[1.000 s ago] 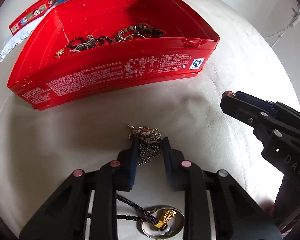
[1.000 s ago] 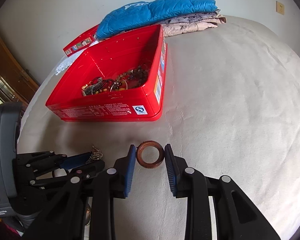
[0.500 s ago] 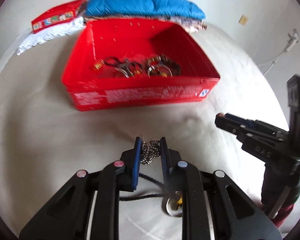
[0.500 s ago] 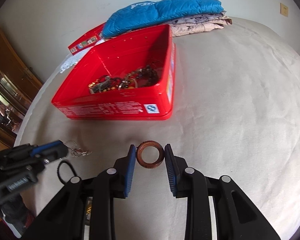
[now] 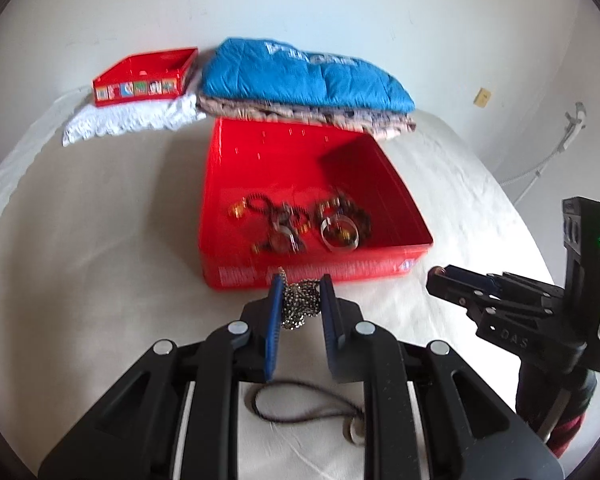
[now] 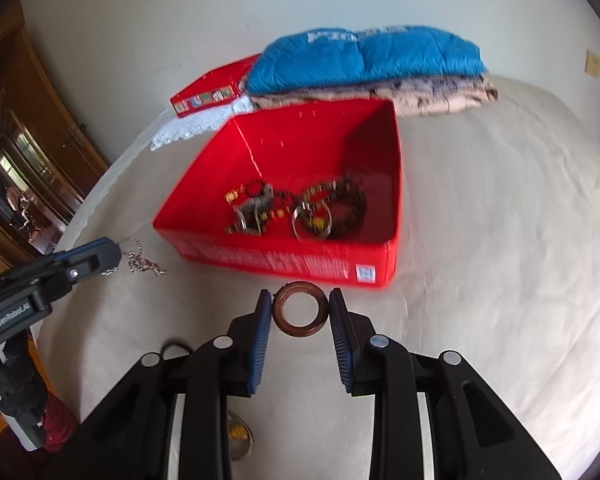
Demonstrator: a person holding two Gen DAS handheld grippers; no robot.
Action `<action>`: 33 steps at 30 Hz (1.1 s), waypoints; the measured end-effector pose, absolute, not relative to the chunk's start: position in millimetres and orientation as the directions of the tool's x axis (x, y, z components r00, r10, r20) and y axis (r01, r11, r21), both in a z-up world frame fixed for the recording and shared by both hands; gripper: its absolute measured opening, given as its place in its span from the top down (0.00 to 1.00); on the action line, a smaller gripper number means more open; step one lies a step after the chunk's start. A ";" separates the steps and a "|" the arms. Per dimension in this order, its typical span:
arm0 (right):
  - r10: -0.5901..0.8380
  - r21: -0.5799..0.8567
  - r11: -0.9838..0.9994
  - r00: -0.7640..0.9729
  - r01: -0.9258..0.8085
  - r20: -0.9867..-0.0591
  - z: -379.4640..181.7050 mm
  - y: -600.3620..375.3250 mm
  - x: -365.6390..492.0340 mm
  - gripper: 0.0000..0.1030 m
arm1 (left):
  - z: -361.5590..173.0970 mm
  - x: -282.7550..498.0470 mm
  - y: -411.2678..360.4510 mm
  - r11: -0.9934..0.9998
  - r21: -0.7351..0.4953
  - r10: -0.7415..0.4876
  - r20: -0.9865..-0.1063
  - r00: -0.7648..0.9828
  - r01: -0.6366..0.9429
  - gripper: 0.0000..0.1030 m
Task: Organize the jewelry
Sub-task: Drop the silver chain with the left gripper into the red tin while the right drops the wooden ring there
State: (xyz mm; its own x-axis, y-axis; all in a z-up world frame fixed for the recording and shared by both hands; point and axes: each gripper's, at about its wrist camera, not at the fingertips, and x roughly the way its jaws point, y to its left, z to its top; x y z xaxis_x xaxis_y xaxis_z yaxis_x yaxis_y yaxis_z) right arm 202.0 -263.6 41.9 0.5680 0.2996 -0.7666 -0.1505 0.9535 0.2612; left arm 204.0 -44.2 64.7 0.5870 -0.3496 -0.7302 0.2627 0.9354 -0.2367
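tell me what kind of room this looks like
Most likely a bedroom at home: the work surface looks like a bed under a cream sheet, a folded blue quilted jacket lies stacked on other folded fabric against the wall, and a wooden glass-fronted cabinet stands to one side.

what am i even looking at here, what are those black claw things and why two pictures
No robot here: a person holds one two-finger gripper in each hand, each with a camera looking along its fingers, hence two pictures. The left gripper is shut on a bunched metal chain. The right gripper is shut on a brown ring. Ahead, on the cloth-covered table, sits an open red box already holding jewelry. A dark cord necklace lies on the cloth below the left gripper. Folded clothes lie behind the box.
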 end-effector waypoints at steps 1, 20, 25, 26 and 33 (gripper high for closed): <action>0.300 0.260 0.953 0.575 -0.152 -0.761 46.8 -262.0 205.9 0.72 | 67.6 209.7 -43.5 0.937 -0.237 -0.346 -0.725 0.596 0.256 0.84; 0.239 0.232 0.970 0.505 -0.078 -0.829 0.8 -230.8 339.8 0.71 | 13.6 346.5 -56.8 0.935 -0.291 -0.354 -0.788 0.503 0.203 0.83; 0.230 0.225 0.971 0.523 -0.075 -0.821 -3.1 -234.4 342.6 0.68 | 4.0 354.2 -55.2 0.938 -0.285 -0.345 -0.799 0.492 0.196 0.77; 0.231 0.228 0.971 0.526 -0.073 -0.819 -2.5 -236.2 341.7 0.68 | 4.0 354.0 -54.1 0.939 -0.284 -0.344 -0.799 0.493 0.194 0.76; 0.226 0.231 0.971 0.588 -0.067 -0.777 16.5 -249.5 324.6 0.61 | 17.3 339.5 -46.5 0.950 -0.258 -0.312 -0.783 0.538 0.175 0.61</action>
